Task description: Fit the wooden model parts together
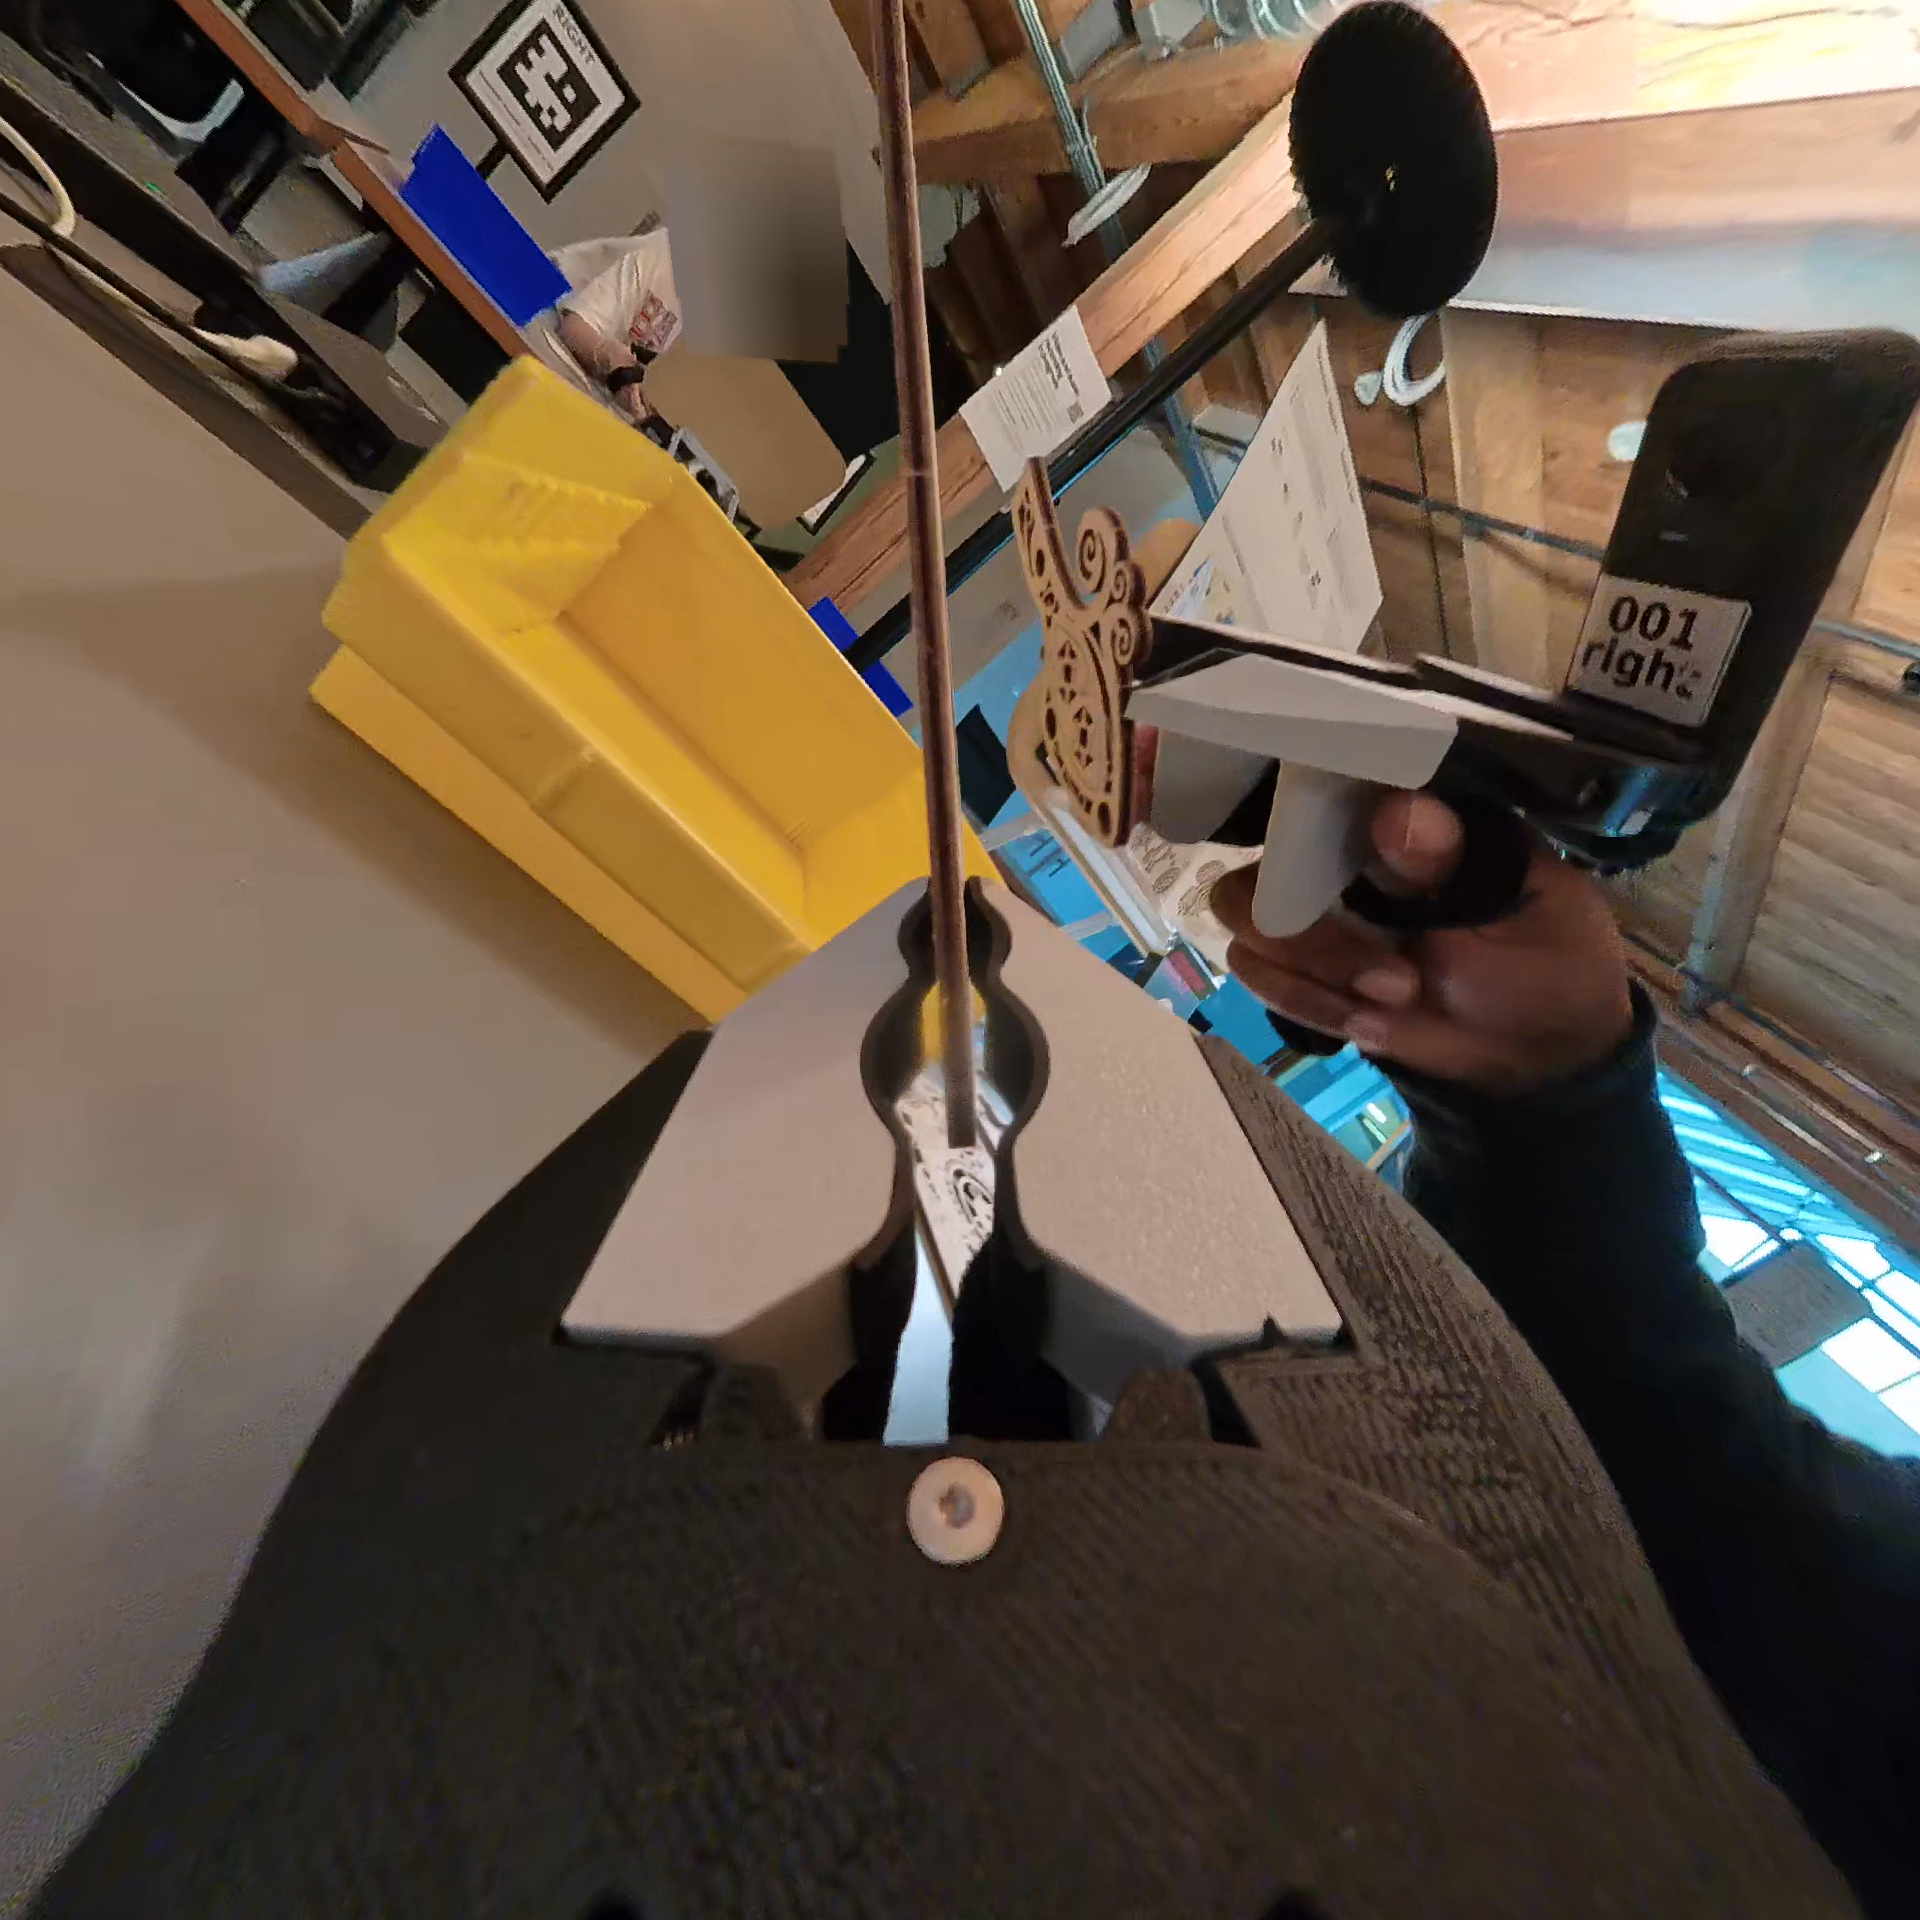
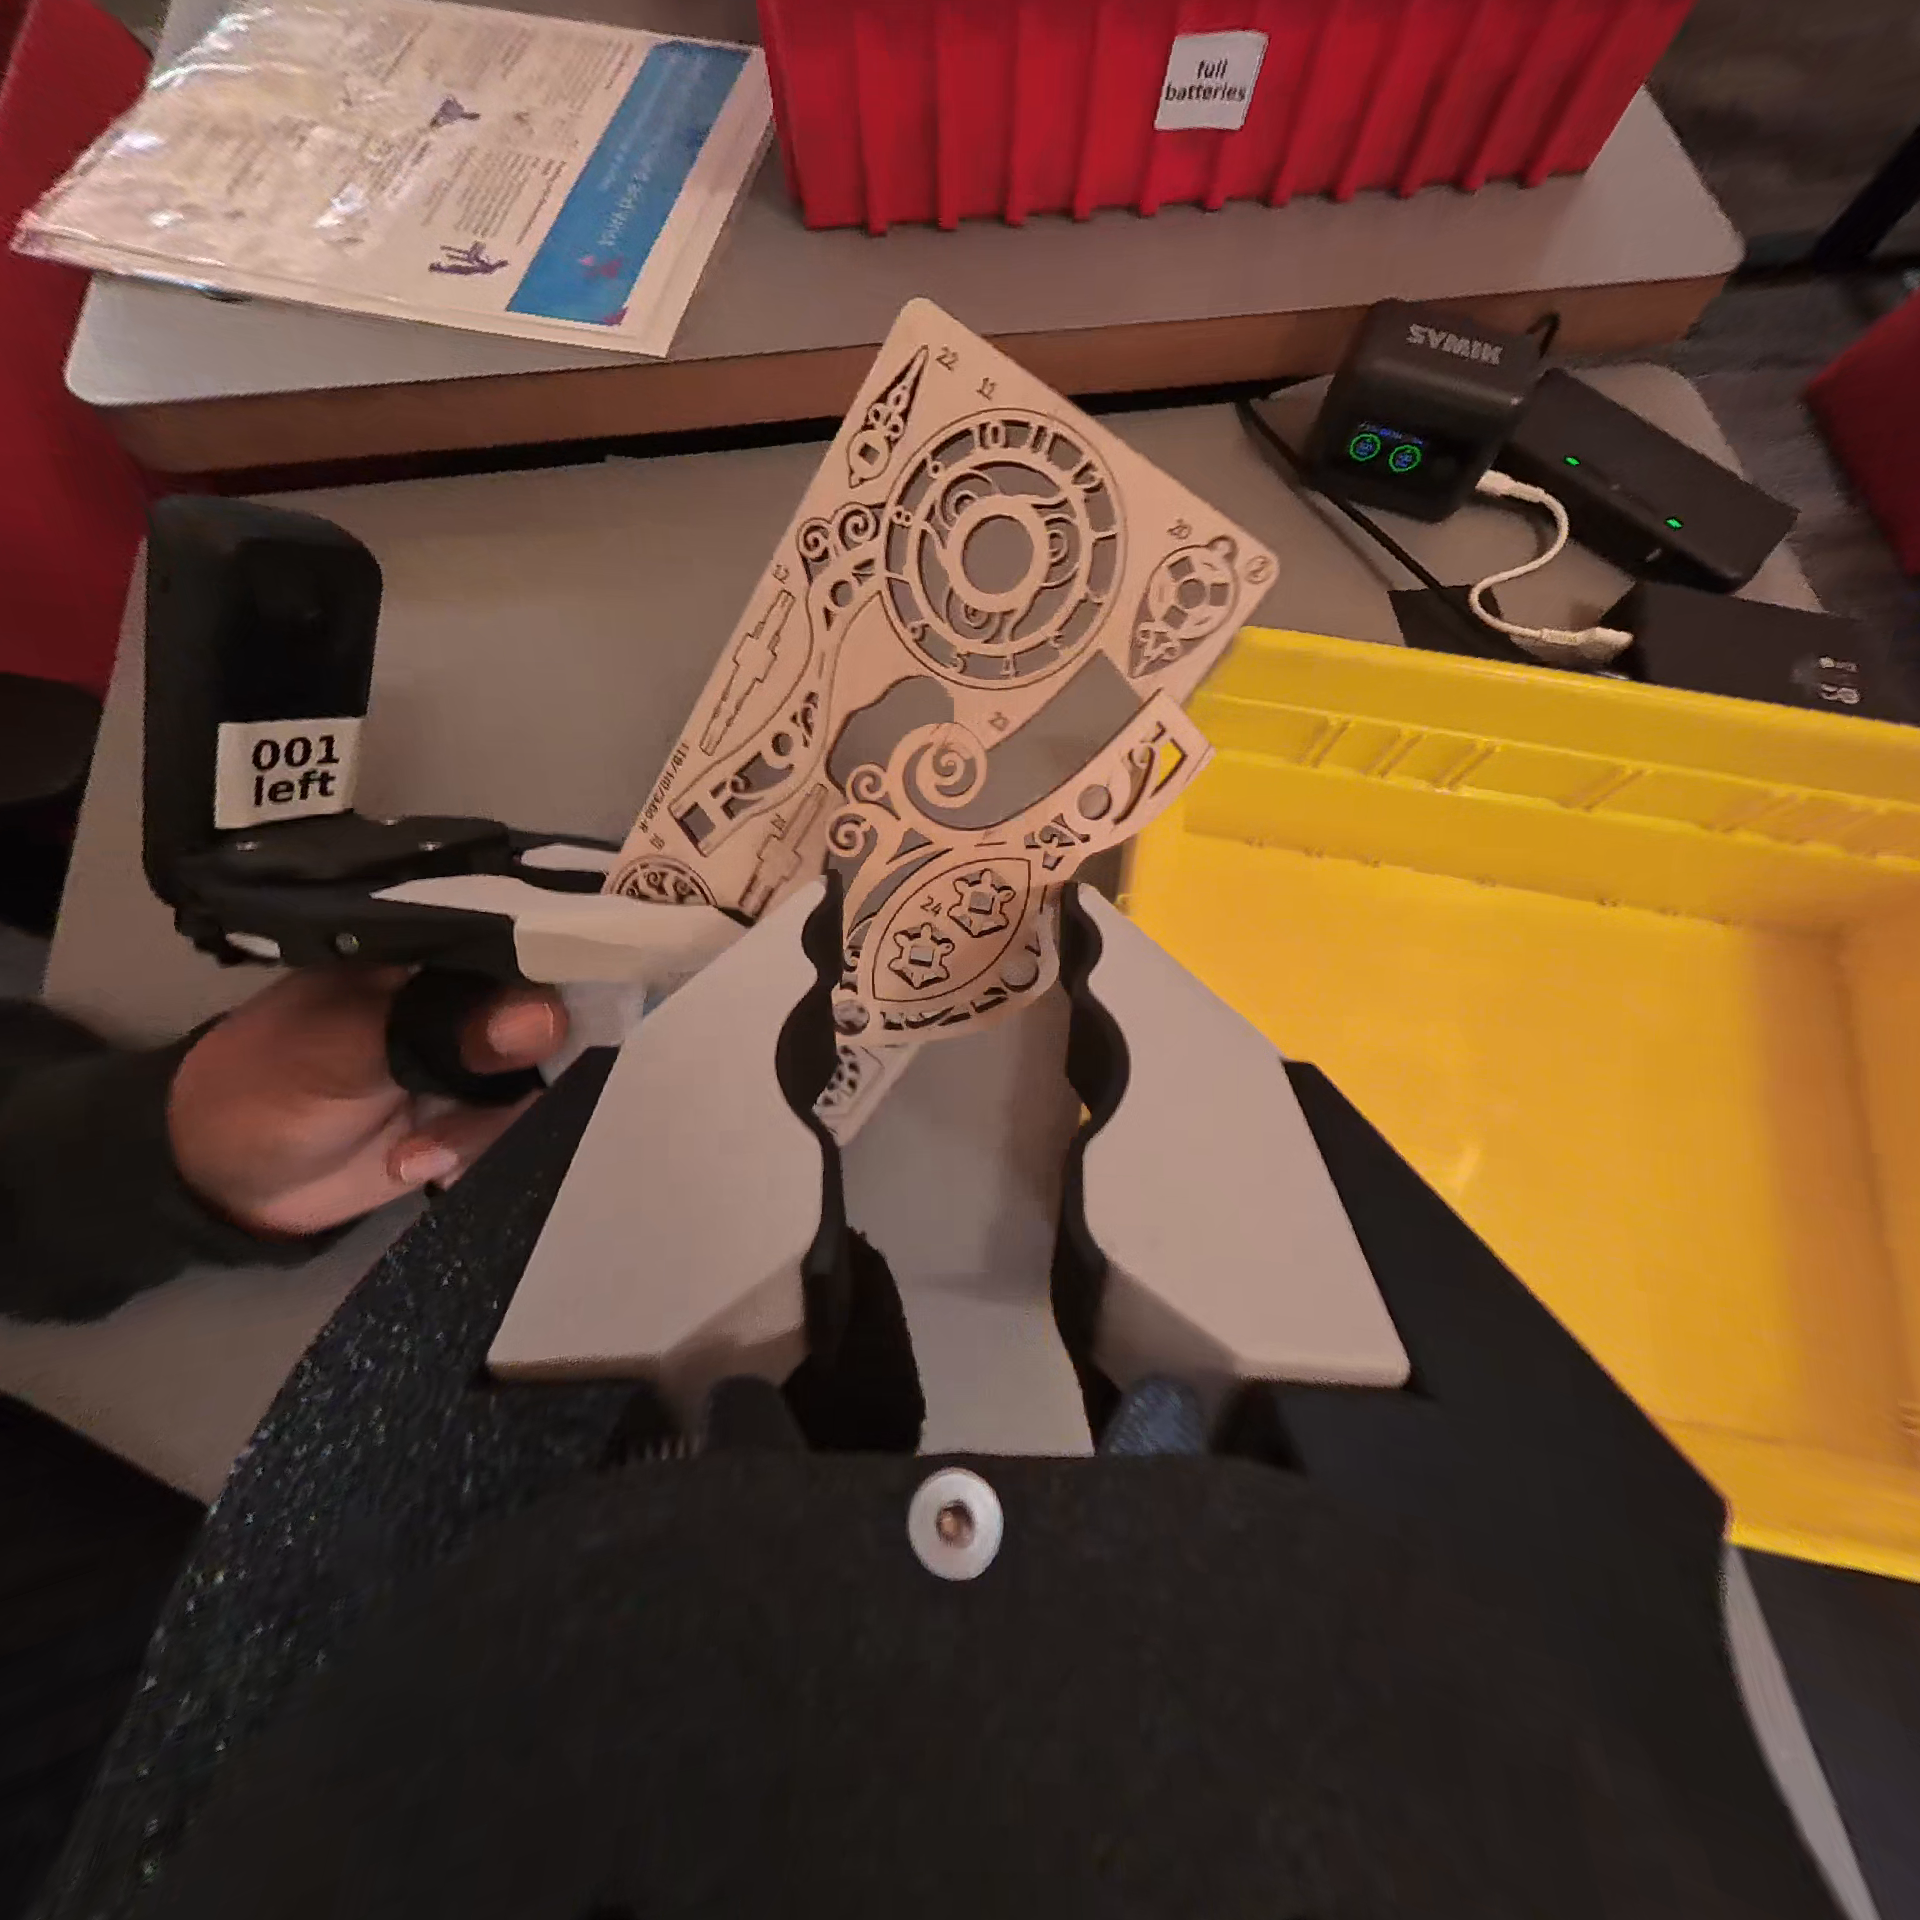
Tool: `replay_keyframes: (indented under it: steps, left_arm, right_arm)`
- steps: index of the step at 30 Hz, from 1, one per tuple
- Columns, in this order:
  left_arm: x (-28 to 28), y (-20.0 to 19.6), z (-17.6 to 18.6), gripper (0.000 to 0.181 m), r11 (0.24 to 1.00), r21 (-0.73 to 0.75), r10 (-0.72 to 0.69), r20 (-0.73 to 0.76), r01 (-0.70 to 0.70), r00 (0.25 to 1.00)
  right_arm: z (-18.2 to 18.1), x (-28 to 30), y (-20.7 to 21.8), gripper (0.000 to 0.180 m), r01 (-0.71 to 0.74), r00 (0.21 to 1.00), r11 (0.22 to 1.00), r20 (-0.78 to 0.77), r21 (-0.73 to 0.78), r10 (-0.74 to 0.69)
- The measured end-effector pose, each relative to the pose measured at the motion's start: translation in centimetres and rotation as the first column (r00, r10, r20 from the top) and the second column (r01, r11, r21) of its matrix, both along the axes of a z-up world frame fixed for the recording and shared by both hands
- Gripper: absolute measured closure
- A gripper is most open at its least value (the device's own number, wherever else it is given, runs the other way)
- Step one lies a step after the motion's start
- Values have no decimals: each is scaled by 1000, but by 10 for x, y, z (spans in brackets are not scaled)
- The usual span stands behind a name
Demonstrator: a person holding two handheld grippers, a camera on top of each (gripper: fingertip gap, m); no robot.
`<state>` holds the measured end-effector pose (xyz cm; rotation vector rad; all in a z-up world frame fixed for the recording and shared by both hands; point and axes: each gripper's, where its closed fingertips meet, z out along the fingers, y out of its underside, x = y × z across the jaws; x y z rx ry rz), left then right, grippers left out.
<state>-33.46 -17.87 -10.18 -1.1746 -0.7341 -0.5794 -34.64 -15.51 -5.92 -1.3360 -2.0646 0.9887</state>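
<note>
Grey fingers of the right gripper (image 2: 951,940) are closing on a loose carved wooden part (image 2: 966,914), a scrolled piece with a pointed oval panel, gripping it at its lower edge. Just behind that part, and partly overlapped by it, the wooden sheet (image 2: 966,582) of laser-cut model pieces is standing tilted above the grey table (image 2: 499,582); small engraved numerals and a dial pattern are showing on its face, and one cut-out gap is lying open near the sheet's middle. At the sheet's lower left corner, the left gripper (image 2: 665,920) is clamping it, with a hand (image 2: 312,1101) wrapping the handle below; a white label with printed characters is sitting on that gripper's black body. To the right of the sheet, a yellow bin (image 2: 1558,935) is resting on the table. Beyond the sheet, a red bin (image 2: 1195,104) is bearing a white label, and a plastic-sleeved instruction sheet (image 2: 416,156) is lying to the left of it. Black chargers (image 2: 1455,416) with green lights, one with a brand mark, are sitting behind the yellow bin.

In the left wrist view, the sheet (image 1: 930,623) is appearing edge-on between the shut fingers of the left gripper (image 1: 951,914).
</note>
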Motion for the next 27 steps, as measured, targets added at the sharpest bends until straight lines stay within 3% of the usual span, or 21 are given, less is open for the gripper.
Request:
replay_keyframes:
  steps: [12, 27]
  left_arm:
    - [36, 9, 1, 179, 998, 60, -25, 64, 22, 998]
    - [30, 8, 2, 178, 999, 41, 29, 0, -29, 1000]
  right_arm:
    - [-18, 14, -9, 140, 60, 998, 991, -9, 121, -59]
    - [-19, 7, -9, 141, 90, 996, 990, -19, 107, -88]
